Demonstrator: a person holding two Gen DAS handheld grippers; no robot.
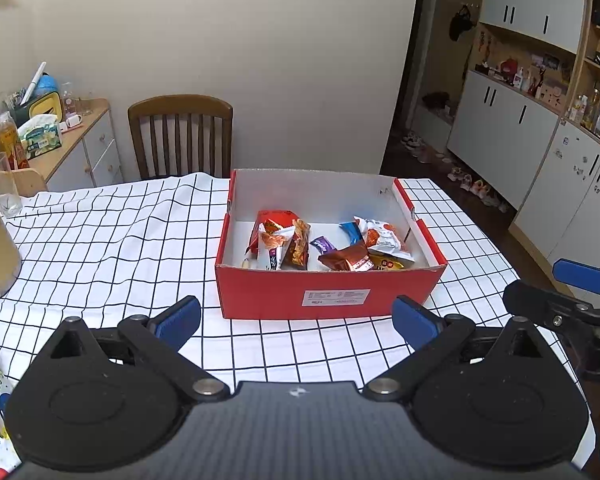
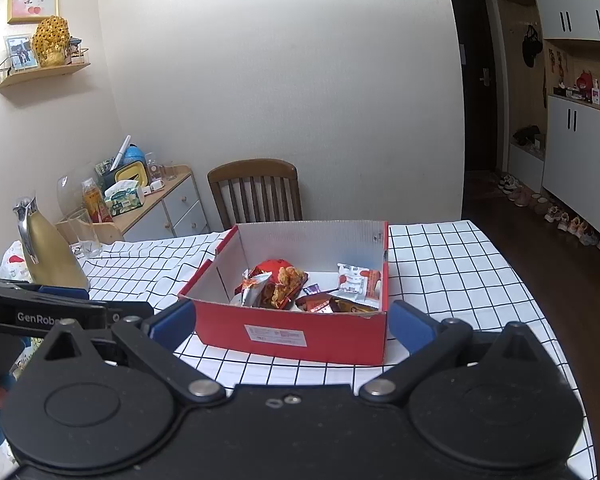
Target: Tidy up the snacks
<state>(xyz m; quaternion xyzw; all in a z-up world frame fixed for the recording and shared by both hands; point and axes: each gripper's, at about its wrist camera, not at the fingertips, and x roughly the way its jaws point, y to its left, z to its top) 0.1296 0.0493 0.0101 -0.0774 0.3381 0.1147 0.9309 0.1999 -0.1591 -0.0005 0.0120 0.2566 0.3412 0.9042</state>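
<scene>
I have both tools hovering over the near edge of the table, which is covered by a white cloth with a black grid (image 1: 112, 240). My left gripper (image 1: 296, 322) has its blue-padded fingers (image 1: 178, 320) spread wide apart with nothing between them, and my right gripper (image 2: 292, 326) is spread just as wide and equally empty. Ahead of both sits the open red cardboard box with a white interior (image 1: 332, 298), resting on the cloth toward the table's right side, its labelled short wall facing me. Inside it lies the pile of crinkled snack packets (image 1: 324, 246): red and orange ones on the left half of the floor, a small purple one in the middle, a brown foil one toward the near wall, and a white-and-orange packet (image 1: 384, 238) on the right. At the table's left edge I see a tall gold metal jug (image 2: 48, 248) with a clear drinking glass (image 2: 85, 233) just behind it. A brown wooden slat-backed chair (image 1: 180, 136) stands at the far edge, behind the box.
</scene>
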